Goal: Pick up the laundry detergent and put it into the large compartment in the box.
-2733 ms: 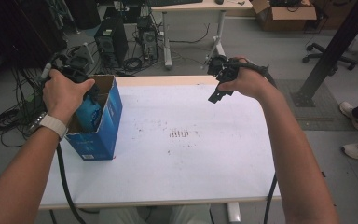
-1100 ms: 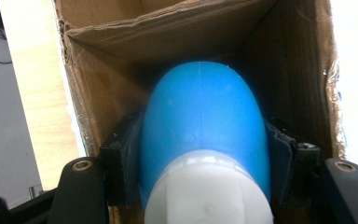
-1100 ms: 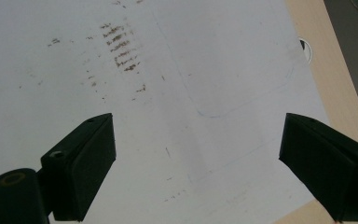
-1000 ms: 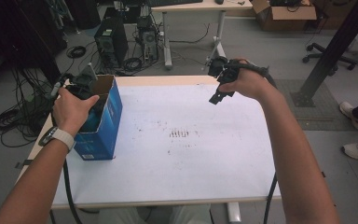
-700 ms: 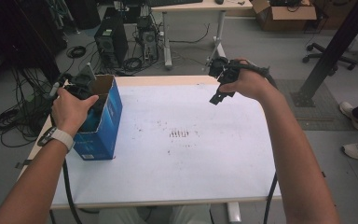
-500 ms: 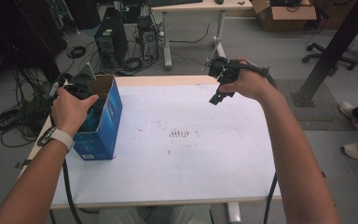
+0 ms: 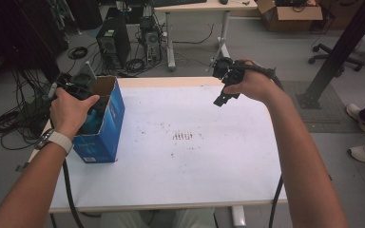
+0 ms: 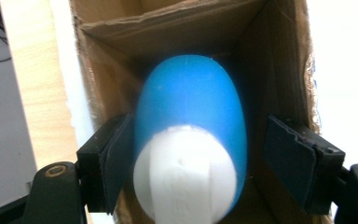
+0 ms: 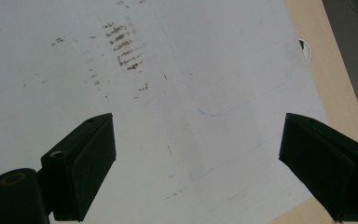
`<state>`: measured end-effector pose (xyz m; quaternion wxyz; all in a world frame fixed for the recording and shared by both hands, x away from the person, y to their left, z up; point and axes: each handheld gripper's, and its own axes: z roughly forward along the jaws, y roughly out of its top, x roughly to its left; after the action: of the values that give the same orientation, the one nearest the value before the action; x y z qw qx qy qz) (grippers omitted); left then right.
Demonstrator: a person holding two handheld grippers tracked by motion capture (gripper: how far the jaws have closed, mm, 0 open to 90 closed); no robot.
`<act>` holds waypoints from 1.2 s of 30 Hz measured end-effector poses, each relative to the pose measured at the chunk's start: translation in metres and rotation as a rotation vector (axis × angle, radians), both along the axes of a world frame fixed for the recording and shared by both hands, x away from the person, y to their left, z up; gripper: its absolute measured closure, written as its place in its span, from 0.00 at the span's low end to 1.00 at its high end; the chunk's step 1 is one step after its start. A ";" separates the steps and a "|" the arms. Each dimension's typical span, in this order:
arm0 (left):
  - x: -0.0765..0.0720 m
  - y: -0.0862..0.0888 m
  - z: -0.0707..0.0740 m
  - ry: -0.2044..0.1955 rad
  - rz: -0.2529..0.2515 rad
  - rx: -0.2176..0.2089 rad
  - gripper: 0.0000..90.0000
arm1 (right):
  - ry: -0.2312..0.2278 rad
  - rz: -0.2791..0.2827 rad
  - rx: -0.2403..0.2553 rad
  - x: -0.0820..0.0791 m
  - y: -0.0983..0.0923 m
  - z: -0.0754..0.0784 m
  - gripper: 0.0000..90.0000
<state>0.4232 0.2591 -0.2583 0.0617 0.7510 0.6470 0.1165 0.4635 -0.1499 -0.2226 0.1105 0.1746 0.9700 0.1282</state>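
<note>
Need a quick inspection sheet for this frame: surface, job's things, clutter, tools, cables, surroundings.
Surface: white table, brown smudges mid-table.
Job's things: blue bottle with white cap inside the blue cardboard box at the table's left edge.
Clutter: nothing seen.
Tools: left tool in the box, jaws just opening, one pad apart from the bottle; right tool open above bare table.
Cables: one trails from each tool; coils on the floor, left.
Surroundings: computer towers, desks, office chair.

No text, brand, number or sign can be read anywhere. The blue box [image 7: 102,128] at the left of the surface [image 7: 180,166] bears a pale patch of print low on its near face, too small and blurred to make out.
</note>
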 end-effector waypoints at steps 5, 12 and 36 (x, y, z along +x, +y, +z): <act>-0.003 -0.003 0.009 -0.010 -0.008 0.002 0.26 | -0.004 0.006 0.003 -0.002 0.001 0.002 0.12; -0.007 -0.004 0.016 -0.006 -0.013 0.000 0.22 | -0.006 0.003 0.002 -0.006 0.001 0.005 0.12; -0.039 -0.035 0.072 -0.032 -0.097 -0.001 0.17 | -0.033 0.009 0.014 -0.019 -0.002 0.014 0.12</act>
<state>0.3840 0.2245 -0.1860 0.0779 0.7796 0.6088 0.1249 0.4446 -0.1520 -0.2085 0.1246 0.1690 0.9679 0.1382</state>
